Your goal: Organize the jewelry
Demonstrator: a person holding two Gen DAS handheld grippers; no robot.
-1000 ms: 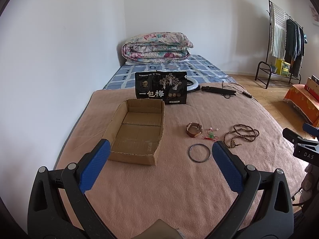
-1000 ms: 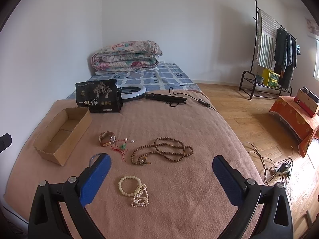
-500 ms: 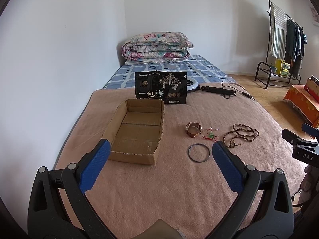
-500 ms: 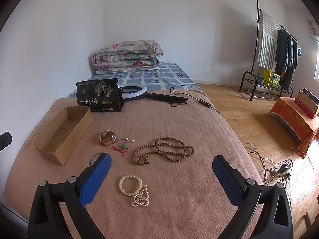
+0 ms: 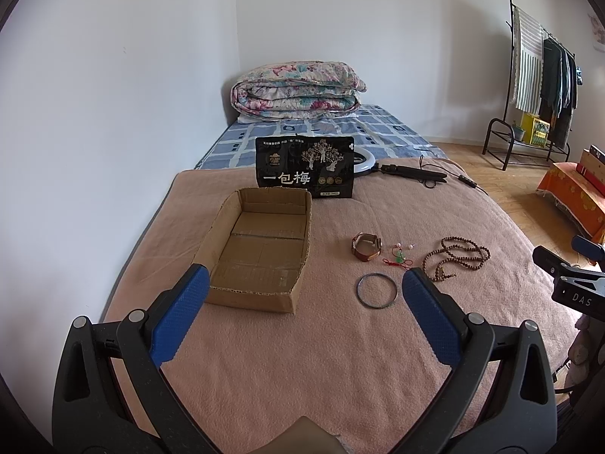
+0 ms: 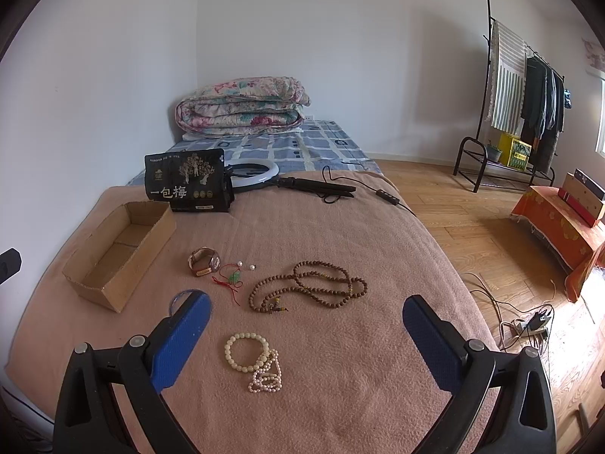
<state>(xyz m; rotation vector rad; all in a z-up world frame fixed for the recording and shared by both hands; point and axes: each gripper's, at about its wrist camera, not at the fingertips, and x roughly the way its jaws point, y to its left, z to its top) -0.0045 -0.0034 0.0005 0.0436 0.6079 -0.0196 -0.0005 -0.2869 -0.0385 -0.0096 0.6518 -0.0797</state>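
An empty open cardboard box (image 5: 261,249) (image 6: 117,251) lies on the pink blanket. To its right lie a brown watch (image 5: 366,246) (image 6: 204,261), a red-cord green pendant with pearls (image 5: 400,258) (image 6: 232,277), a thin metal bangle (image 5: 377,289) and a long brown bead necklace (image 5: 455,257) (image 6: 308,283). A cream bead bracelet (image 6: 245,352) and a pearl string (image 6: 266,376) lie nearest the right gripper. My left gripper (image 5: 304,285) is open and empty above the blanket. My right gripper (image 6: 306,312) is open and empty; its left finger hides most of the bangle.
A black snack bag (image 5: 304,166) stands behind the box, with a ring light (image 6: 251,174) and its cable beside it. A folded floral quilt (image 5: 297,90) lies at the bed's far end. A clothes rack (image 6: 525,87) stands on the wooden floor at right.
Both grippers have drifted very slightly; the view is nearly the same. No jewelry has moved.
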